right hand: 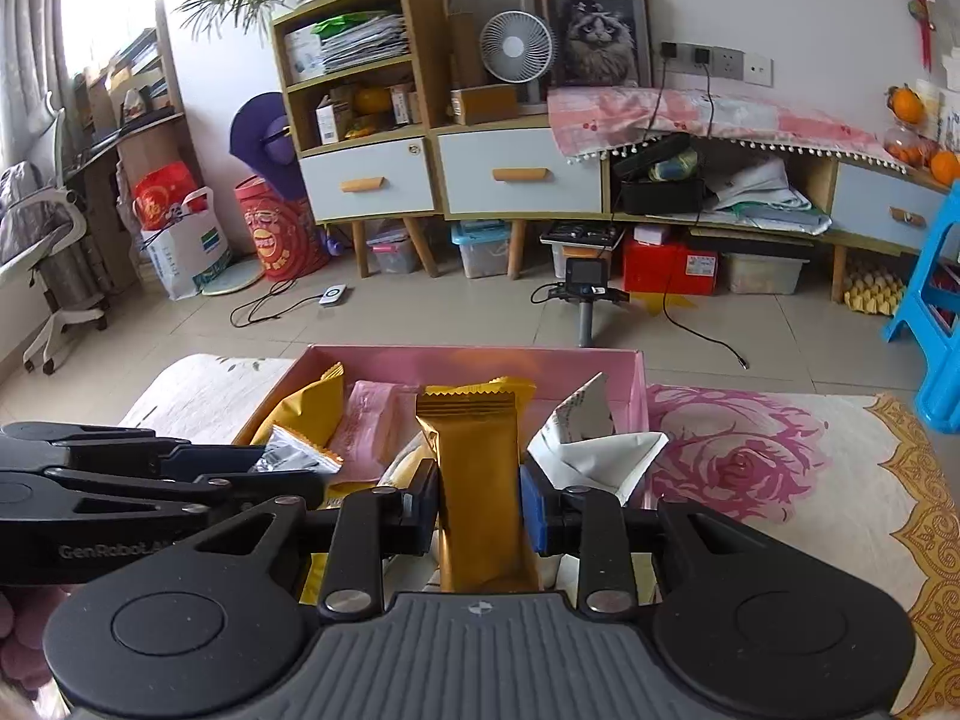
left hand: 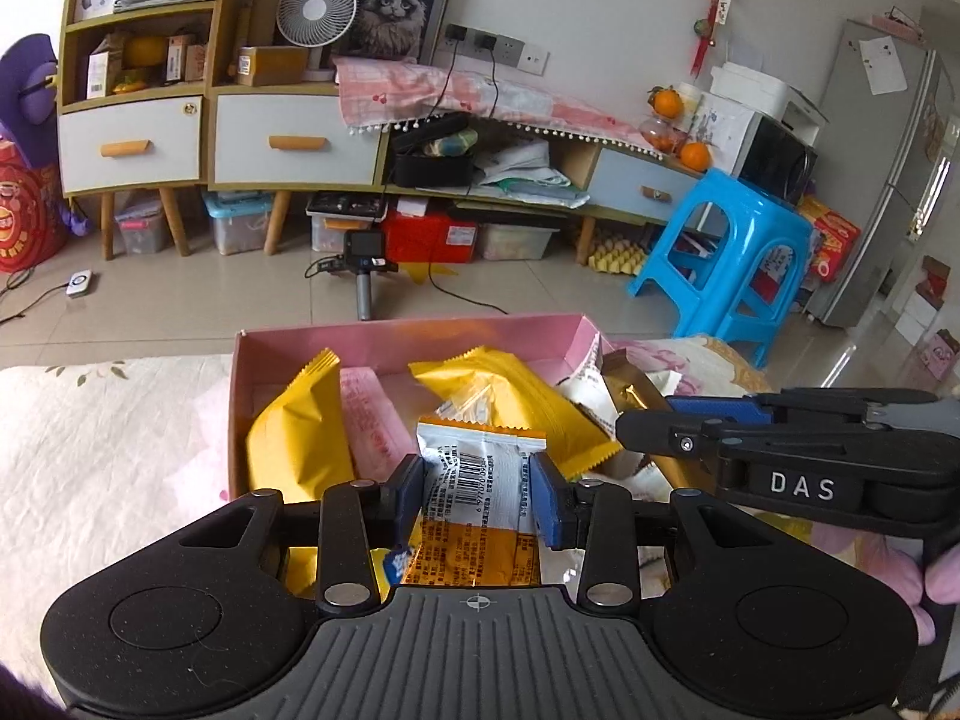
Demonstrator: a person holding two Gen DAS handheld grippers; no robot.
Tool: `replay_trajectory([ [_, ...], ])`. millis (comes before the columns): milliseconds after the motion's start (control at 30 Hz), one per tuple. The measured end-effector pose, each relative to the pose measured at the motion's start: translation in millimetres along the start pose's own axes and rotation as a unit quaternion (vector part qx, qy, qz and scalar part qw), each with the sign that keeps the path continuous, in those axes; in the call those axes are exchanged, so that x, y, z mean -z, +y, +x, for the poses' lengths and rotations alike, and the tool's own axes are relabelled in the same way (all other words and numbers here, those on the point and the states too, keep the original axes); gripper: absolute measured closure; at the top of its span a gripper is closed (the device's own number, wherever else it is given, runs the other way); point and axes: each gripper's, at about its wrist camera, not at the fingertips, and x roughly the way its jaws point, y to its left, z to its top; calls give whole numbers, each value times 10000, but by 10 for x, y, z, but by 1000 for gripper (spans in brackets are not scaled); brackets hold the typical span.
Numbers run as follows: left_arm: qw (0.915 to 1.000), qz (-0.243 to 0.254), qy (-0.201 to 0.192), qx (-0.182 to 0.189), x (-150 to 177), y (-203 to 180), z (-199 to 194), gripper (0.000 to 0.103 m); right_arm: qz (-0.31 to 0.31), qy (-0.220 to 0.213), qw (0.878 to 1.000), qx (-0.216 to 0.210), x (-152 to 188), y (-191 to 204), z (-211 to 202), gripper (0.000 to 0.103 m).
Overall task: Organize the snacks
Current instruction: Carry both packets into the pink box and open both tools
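A pink cardboard box (left hand: 420,339) sits on the floral cloth and holds several snack packets, among them yellow ones (left hand: 300,432) and a pink one (left hand: 369,420). My left gripper (left hand: 478,489) is shut on a white and orange packet (left hand: 474,480) held just above the box's near side. My right gripper (right hand: 478,507) is shut on a gold packet (right hand: 477,480), held upright over the same box (right hand: 474,360). In the left wrist view the right gripper (left hand: 648,426) comes in from the right. In the right wrist view the left gripper (right hand: 282,462) comes in from the left with its packet (right hand: 294,453).
A white packet (right hand: 594,450) leans on the box's right wall. The box stands on a cloth with a pink rose (right hand: 738,456). Beyond are the tiled floor, a camera on a stand (right hand: 585,288), a blue stool (left hand: 726,258) and low cabinets (left hand: 288,138).
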Motion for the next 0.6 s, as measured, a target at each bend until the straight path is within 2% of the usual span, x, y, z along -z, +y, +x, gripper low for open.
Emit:
replay_trajectory([
  [100, 9998, 130, -94, -103, 3, -40, 24, 62, 39, -31, 10000, 1, -16, -14, 4, 79],
  [133, 9996, 197, -85, -189, 3, -57, 32, 56, 61, -62, 10000, -7, -15, -19, -5, 76],
  [167, 9993, 236, -89, -270, 2, -72, 30, 41, 84, -106, 9999, 10, -14, -21, -21, 71],
  [200, 9991, 249, -128, -322, 12, -74, 13, 36, 110, -127, 9999, -7, -23, -29, -36, 59],
  [233, 9991, 262, -144, -294, 15, -74, -12, 35, 128, -158, 9998, -18, -29, -33, -59, 55],
  [333, 9993, 284, -105, -235, 28, -49, -68, 32, 79, -161, 9998, -32, -37, -50, -111, 54],
  [400, 9992, 280, -112, -261, 40, -44, -110, 25, 49, -143, 9999, -7, -42, -67, -137, 53],
  [600, 9995, 124, -105, -259, 81, -7, -261, 21, -51, -101, 9999, -2, -32, -52, -257, 43],
])
